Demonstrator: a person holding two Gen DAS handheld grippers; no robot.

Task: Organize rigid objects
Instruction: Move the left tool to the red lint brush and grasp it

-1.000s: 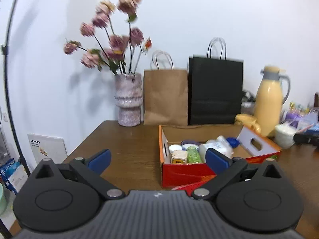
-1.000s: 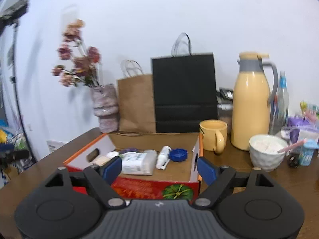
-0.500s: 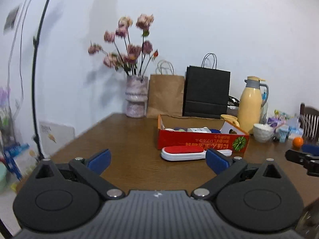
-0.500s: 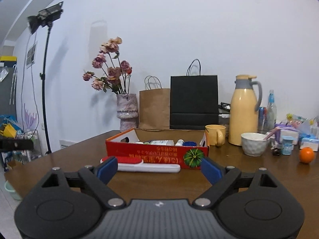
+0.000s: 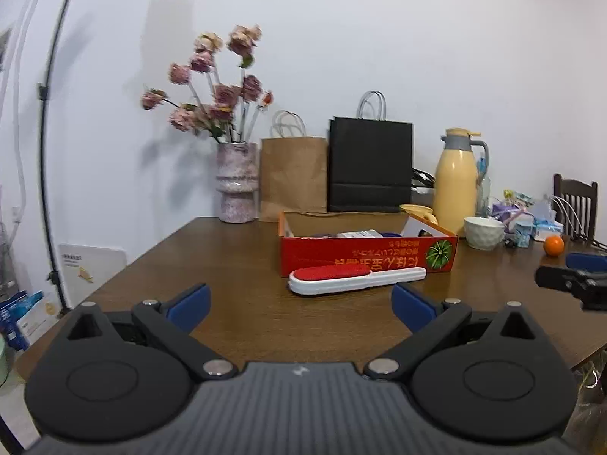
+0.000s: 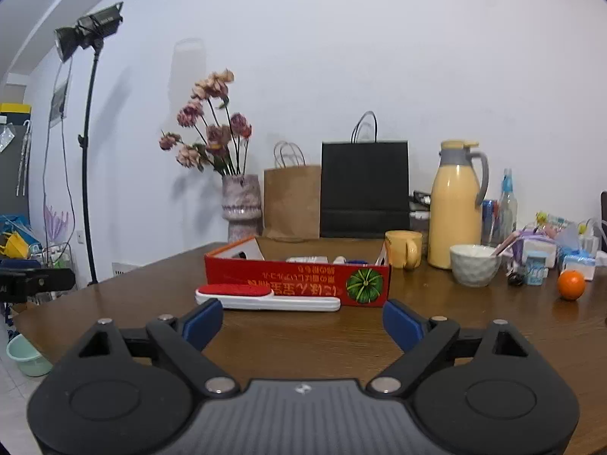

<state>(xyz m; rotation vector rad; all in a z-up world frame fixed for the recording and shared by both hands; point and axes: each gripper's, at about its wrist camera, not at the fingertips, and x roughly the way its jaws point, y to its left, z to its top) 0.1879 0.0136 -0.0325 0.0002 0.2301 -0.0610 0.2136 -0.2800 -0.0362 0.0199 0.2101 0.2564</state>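
A red cardboard box stands on the brown table with several small items inside; it also shows in the right wrist view. A white lint brush with a red pad lies on the table against the box's front; the right wrist view shows the brush too. My left gripper is open and empty, well short of the brush. My right gripper is open and empty, near the table's front edge. The right gripper's tip shows at the left wrist view's right edge.
Behind the box stand a flower vase, a brown paper bag, a black paper bag and a yellow thermos. A yellow mug, white bowl and orange sit right. A light stand is left.
Both grippers have pulled back and away from the box, from right above it to the table's front. The lint brush lies in front of the box. Both stay open.
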